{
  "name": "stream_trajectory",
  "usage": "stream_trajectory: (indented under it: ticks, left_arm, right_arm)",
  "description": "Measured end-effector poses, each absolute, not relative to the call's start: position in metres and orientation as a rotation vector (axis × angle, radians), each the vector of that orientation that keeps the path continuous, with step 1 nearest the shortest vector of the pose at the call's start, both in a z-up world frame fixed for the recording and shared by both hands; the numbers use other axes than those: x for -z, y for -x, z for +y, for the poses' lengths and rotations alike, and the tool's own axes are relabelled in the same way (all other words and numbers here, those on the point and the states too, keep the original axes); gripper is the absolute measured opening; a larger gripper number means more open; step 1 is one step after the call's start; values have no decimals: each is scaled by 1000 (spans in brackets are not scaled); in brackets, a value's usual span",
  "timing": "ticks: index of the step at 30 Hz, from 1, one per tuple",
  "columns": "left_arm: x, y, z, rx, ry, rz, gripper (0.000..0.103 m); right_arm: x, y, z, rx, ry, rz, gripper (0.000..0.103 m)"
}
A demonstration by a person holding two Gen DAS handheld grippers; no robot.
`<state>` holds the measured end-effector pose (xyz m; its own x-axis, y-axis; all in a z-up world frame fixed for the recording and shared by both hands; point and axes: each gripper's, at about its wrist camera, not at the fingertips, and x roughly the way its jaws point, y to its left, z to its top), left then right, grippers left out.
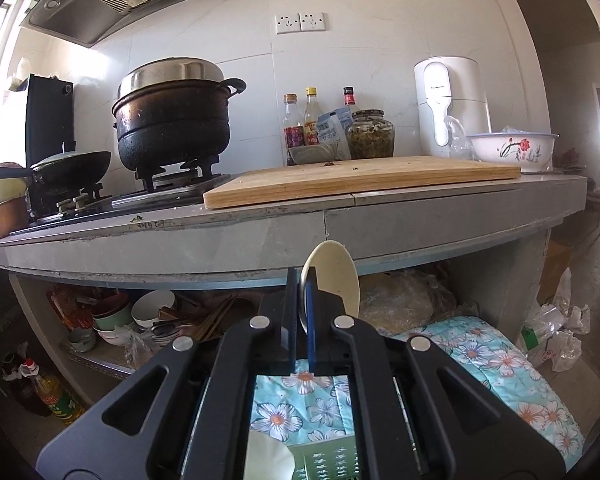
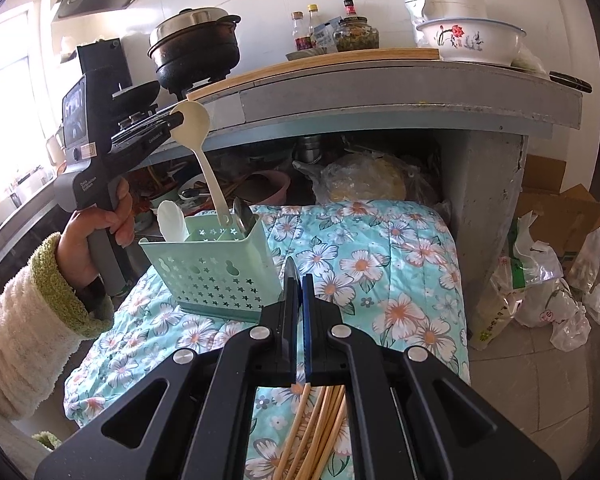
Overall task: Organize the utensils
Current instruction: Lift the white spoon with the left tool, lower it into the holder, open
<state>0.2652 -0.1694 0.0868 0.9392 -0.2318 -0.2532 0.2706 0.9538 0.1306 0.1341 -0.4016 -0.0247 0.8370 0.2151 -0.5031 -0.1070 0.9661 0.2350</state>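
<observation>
Right wrist view cuts off chopsticks point(image 2: 312, 432) below fingers point(image 2: 290, 304).

A: Your chopsticks point(image 2: 312, 436) run off the bottom edge, and your right gripper point(image 2: 299, 292) hides their upper ends.

B: In your left view the spoon point(image 1: 332, 276) shows only its bowl; the fingers point(image 1: 290, 312) cover the rest.

A: The caddy point(image 2: 216, 268) masks the spoon's handle tip, and its inner compartments can't be made out.

One holder point(image 2: 216, 276), two cream spoons point(image 2: 194, 128), three bottles point(image 1: 310, 120), one floral bowl point(image 1: 512, 152).
</observation>
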Motion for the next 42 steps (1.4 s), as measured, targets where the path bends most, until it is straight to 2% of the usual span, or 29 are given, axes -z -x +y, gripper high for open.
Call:
stream_trajectory:
  ticks: [12, 20, 25, 29, 33, 42]
  left_arm:
    - [-49, -258, -190, 280, -251, 267, 3]
    - [-33, -261, -180, 394, -190, 433, 5]
    - [-21, -260, -166, 462, -112, 525, 17]
    - [-17, -254, -156, 500, -69, 557, 31]
    - [-20, -244, -140, 541, -13, 559, 49]
    - [-32, -201, -82, 556, 60, 527, 72]
  right_arm:
    - [27, -130, -400, -179, -206, 558, 3]
    - [26, -128, -396, -184, -205, 557, 3]
    - [25, -126, -395, -185, -206, 558, 3]
    - [22, -124, -391, -185, -200, 558, 3]
    - [19, -122, -386, -185, -196, 557, 3]
    - [-8, -123, -376, -192, -178, 509, 3]
